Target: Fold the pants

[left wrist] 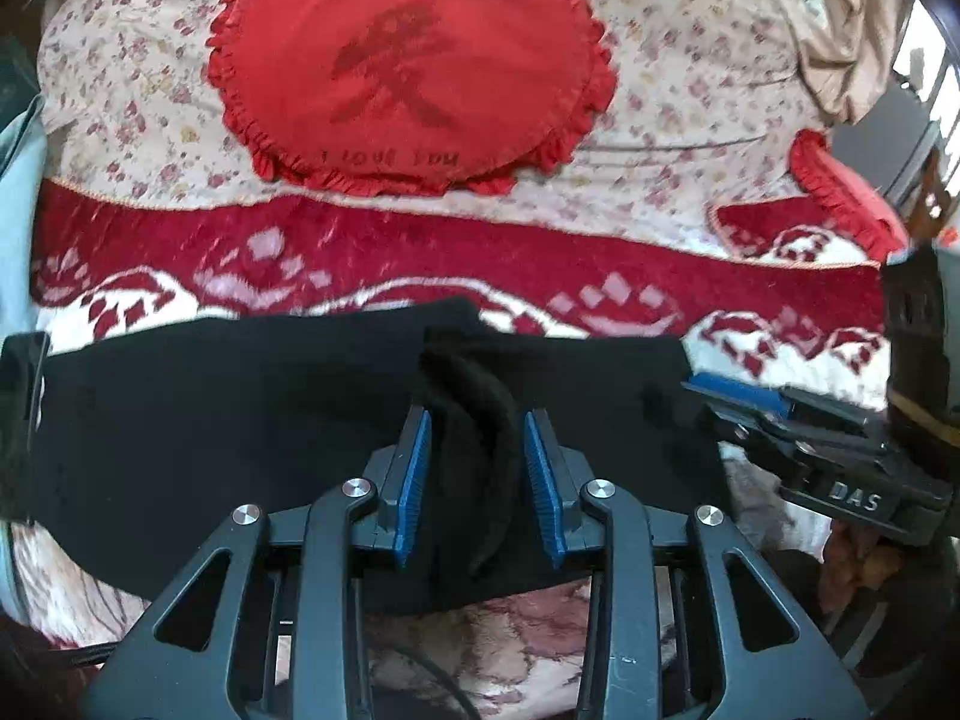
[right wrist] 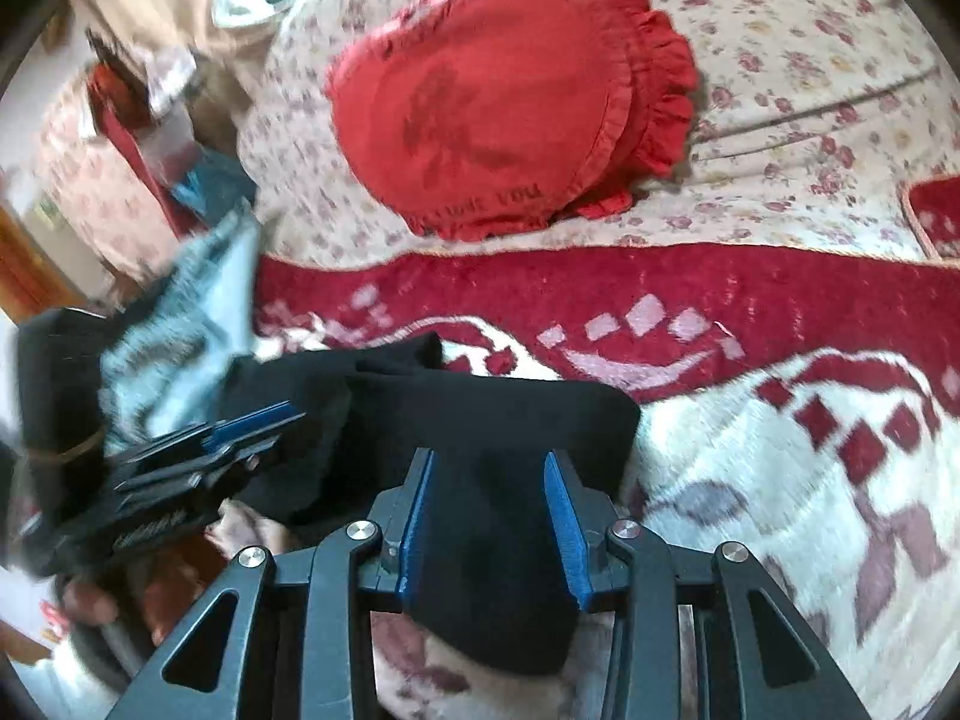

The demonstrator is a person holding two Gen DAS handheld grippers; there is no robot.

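I have the black pants (left wrist: 240,408) lying across the bed (left wrist: 600,276), near its front edge. My left gripper (left wrist: 477,480) and right gripper (right wrist: 489,516) each straddle a bunched ridge, jaws apart, nothing pinched. Closing now might catch only the top layer, so the fold drags crooked.

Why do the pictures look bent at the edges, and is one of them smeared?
Both views bulge from the fisheye lens, with dark corners. The left wrist view is fairly sharp on the black pants and red cushion. The right wrist view is smeared by motion, worst on the blanket and at its left edge.
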